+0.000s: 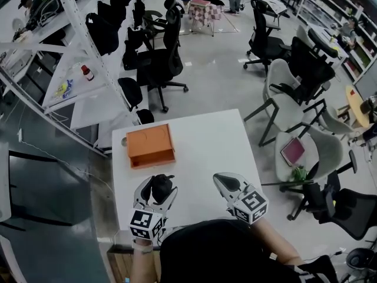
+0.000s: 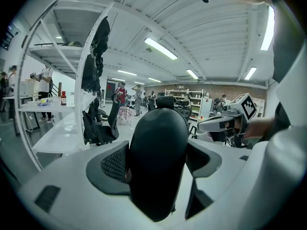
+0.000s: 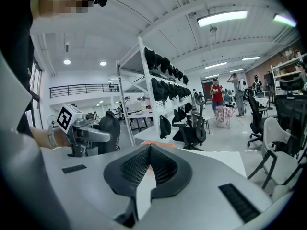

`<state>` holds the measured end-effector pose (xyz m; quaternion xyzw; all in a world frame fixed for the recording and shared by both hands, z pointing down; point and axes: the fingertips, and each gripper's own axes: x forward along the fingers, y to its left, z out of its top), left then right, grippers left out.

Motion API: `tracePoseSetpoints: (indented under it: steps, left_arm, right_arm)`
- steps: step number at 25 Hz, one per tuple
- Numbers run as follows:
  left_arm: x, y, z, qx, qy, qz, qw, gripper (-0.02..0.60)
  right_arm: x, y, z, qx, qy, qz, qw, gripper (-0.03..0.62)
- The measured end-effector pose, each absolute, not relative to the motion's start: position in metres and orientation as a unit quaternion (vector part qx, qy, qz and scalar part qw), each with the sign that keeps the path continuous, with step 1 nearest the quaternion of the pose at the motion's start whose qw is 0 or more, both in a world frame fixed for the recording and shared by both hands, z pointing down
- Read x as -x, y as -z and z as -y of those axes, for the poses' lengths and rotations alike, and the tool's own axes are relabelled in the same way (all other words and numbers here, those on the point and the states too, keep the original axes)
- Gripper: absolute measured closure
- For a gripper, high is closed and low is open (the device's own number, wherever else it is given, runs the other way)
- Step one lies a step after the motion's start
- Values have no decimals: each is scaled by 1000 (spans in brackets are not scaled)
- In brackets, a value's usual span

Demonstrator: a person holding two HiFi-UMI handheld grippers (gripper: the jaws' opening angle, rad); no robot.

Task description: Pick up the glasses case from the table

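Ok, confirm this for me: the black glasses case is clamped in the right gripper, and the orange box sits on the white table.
Wrong gripper. The black glasses case is clamped in the left gripper, not the right; the left gripper view shows it between those jaws. The right gripper holds nothing. The orange box sits on the white table.

Head view looks steeply down over the table point(image 1: 206, 140); gripper views ride close behind their jaws, facing outward. Each catches its neighbour — right gripper point(image 2: 204, 124), left gripper point(image 3: 103, 137).

orange box point(image 3: 152, 143) — mostly hidden behind right claw point(image 3: 150, 153) | glasses case point(image 3: 109, 134) print unreadable
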<state>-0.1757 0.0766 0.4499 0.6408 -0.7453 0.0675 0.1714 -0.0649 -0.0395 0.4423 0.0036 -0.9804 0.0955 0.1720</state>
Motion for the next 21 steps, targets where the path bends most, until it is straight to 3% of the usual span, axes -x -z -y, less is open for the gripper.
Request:
tracePoseSetpoints:
  steps: [21]
  left_arm:
    - [169,-458,-82,-647,-66,738,181,222]
  right_arm:
    - [55,-447,36,-19,-99,980,174,569]
